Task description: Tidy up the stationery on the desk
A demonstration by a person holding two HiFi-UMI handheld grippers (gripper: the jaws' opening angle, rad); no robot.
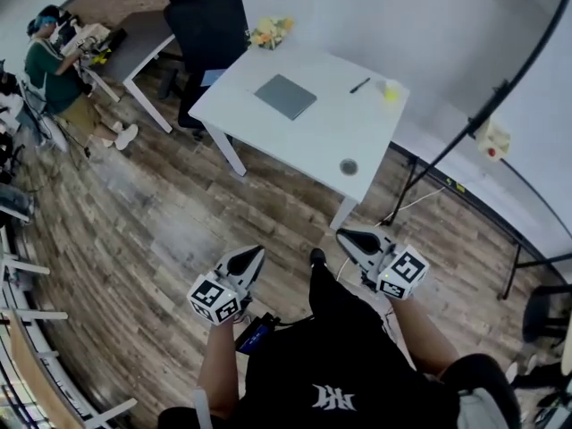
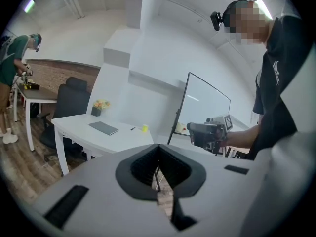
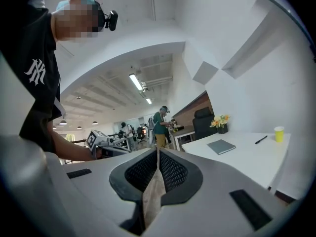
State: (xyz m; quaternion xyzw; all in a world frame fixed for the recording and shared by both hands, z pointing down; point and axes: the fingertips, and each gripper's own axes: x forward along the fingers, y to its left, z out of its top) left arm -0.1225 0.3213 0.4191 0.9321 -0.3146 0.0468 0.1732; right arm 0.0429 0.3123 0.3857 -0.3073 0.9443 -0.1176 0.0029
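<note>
Standing on the wood floor (image 1: pixel 161 239), well apart from the table (image 1: pixel 304 141), I judge that the tidying has not begun. My left gripper (image 1: pixel 253 256) has its jaws closed flat against each other with nothing between them. My right gripper (image 1: pixel 350 238) is the same, jaws pressed together and empty. Both hang in front of me over the floor and point toward the table, near none of the things on it.

The stationery lies untouched, as far as I can see. A grey notebook (image 1: pixel 285 96) lies flat near the middle of the table. A dark pen (image 1: pixel 359 85) lies loose on the bare top, well apart from the notebook and just beside a small yellow cup (image 1: pixel 391 90) at the far side. I take the cup to be where the pen belongs, though I cannot see into it from here. A pot of flowers (image 1: pixel 271 32) stands at the far corner. A small round dark thing (image 1: pixel 349 166) sits close to the near edge, too small for me to say what it is.

So the whole job is left. I have to get up to the table, open one pair of jaws and lift the pen into the cup. The notebook may need squaring up as well.
</note>
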